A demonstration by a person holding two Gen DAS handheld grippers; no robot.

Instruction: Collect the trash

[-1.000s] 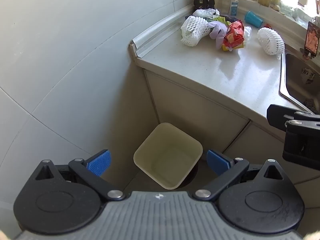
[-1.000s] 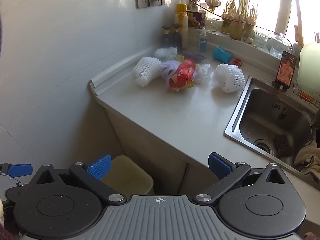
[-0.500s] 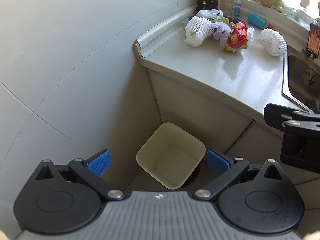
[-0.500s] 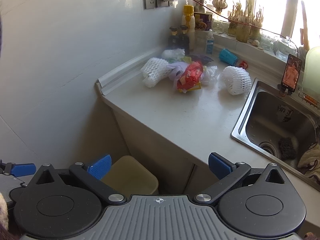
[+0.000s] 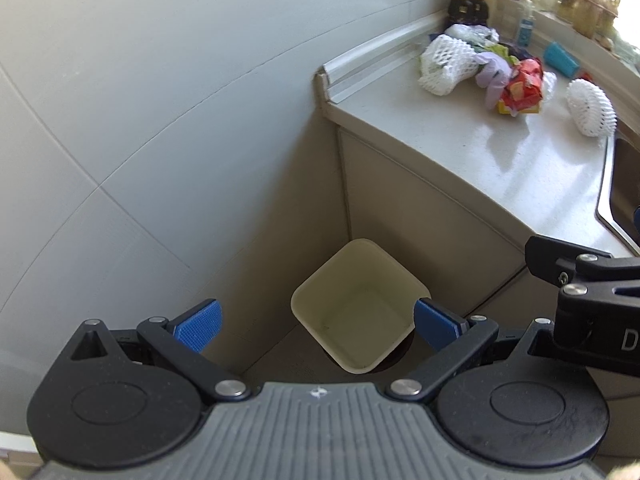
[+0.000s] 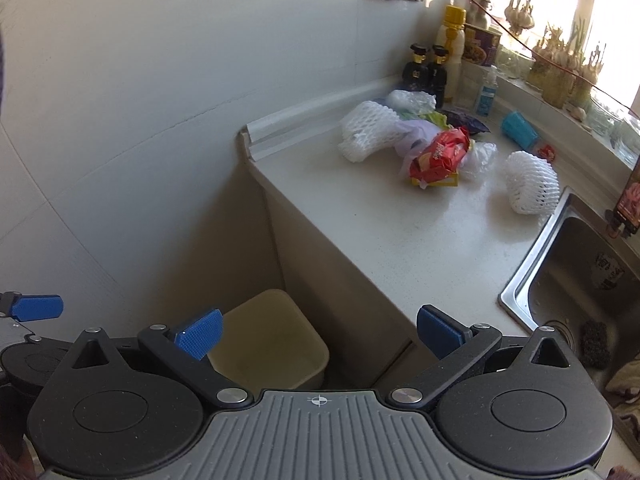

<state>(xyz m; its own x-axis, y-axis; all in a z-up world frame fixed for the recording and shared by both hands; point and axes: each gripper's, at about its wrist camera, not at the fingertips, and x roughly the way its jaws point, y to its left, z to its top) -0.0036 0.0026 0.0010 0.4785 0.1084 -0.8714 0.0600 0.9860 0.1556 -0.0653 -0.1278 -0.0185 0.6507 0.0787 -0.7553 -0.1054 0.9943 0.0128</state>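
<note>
— Cream plastic, the bin [image 5: 356,312]: why does it stand on the floor in the corner where wall meets cabinet?

— Probably so scraps can drop from the counter [image 6: 400,240] edge straight above. It looks empty, so nothing seems collected yet.

— And the trash?

— Heaped at the counter's far end: a red wrapper [image 6: 442,154], two white foam nets [image 6: 366,130] and crumpled bags, well apart from both tools.

— The claws?

— The left gripper [image 5: 316,322] hangs over the bin, jaws spread wide, holding nothing. The right gripper [image 6: 318,330] faces the counter, equally wide, touching nothing.
</note>
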